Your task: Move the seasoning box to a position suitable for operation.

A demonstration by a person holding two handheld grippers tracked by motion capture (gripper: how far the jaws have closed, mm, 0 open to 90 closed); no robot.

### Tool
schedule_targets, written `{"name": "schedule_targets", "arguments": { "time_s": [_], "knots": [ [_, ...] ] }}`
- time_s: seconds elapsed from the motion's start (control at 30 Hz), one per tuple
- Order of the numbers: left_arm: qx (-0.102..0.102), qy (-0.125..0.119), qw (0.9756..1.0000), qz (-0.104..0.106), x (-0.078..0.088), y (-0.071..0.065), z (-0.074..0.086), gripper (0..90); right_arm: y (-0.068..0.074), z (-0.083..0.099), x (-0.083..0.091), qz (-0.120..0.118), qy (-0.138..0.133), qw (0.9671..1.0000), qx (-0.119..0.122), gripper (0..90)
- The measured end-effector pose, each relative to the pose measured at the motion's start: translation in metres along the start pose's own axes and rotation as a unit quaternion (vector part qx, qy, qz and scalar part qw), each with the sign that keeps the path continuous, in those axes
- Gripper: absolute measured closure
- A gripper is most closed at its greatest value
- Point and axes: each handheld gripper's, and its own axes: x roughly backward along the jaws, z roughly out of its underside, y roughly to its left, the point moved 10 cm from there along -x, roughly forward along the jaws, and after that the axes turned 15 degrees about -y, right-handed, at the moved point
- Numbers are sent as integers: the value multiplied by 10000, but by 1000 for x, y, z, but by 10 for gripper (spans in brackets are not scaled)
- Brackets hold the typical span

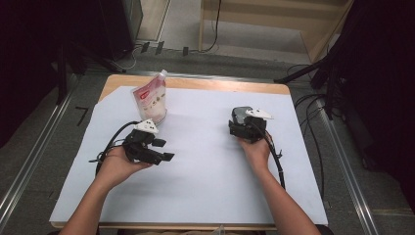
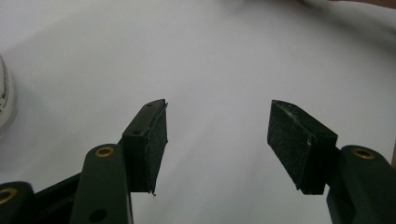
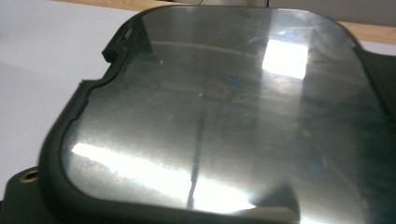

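A wooden tabletop lies under a white sheet; a red-and-white pouch stands upright at its far left, a dark glossy device towards the right.

High view overhead, gripper views close

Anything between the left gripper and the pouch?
Nothing visible. The left gripper hangs open over bare white sheet, jaws apart with nothing between them. The pouch stands upright just beyond it toward the table's far side, with a clear gap between. The right gripper is well off to the side.
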Motion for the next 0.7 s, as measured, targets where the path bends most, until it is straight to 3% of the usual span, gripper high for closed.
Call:
{"name": "schedule_targets", "arguments": {
  "time_s": [0.1,0.37,0.7],
  "knots": [
    [5,-19,10000,-4,1,0,0,387,-1,-1,-3,121,-86,9999,67,147],
    [28,-58,10000,-10,2,1,0,387,0,-2,-1,72,-9,10000,56,151],
    [7,-66,10000,37,-2,1,-3,382,21,-15,9,-215,-190,9995,94,151]
  ]
}}
